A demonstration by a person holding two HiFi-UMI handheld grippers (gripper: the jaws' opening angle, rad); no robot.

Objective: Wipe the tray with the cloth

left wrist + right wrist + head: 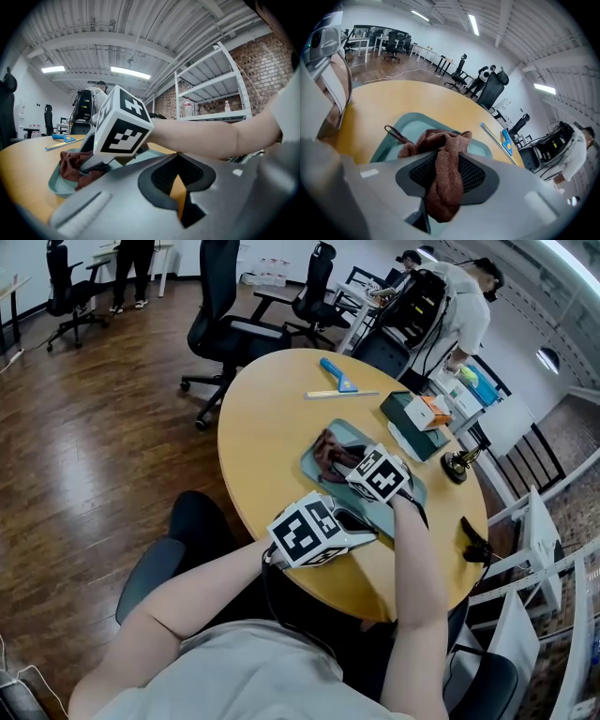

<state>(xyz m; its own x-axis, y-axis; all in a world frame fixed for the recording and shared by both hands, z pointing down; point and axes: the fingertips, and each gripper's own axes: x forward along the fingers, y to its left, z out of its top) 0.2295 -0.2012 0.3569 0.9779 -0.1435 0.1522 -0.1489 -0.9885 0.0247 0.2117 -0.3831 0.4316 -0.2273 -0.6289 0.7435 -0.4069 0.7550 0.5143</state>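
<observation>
**Fig.** Head view: round table w/ 1 tray, 1 cloth and 2 grippers. It alone shows both grippers at once. The L gripper is at the table's near edge, fingertips just short of the tray's near rim. The R gripper is tipped down over the tray.

R gripper view alone shows the grip. The R gripper has its jaws clamped on a fold of cloth. The rest is bunched just ahead of the fingertips on the tray, w/ 1 hang loop trailing to their left.

L gripper view alone shows the L gripper w/ jaws together and empty; table shows through the notch. Tray and cloth lie ahead-left of its tips.

Axes: the tray's long axis runs upper-left to lower-right in head view, and away from the R fingertips, up-right, in R gripper view. The gripped fold runs lengthwise between the R jaws.
</observation>
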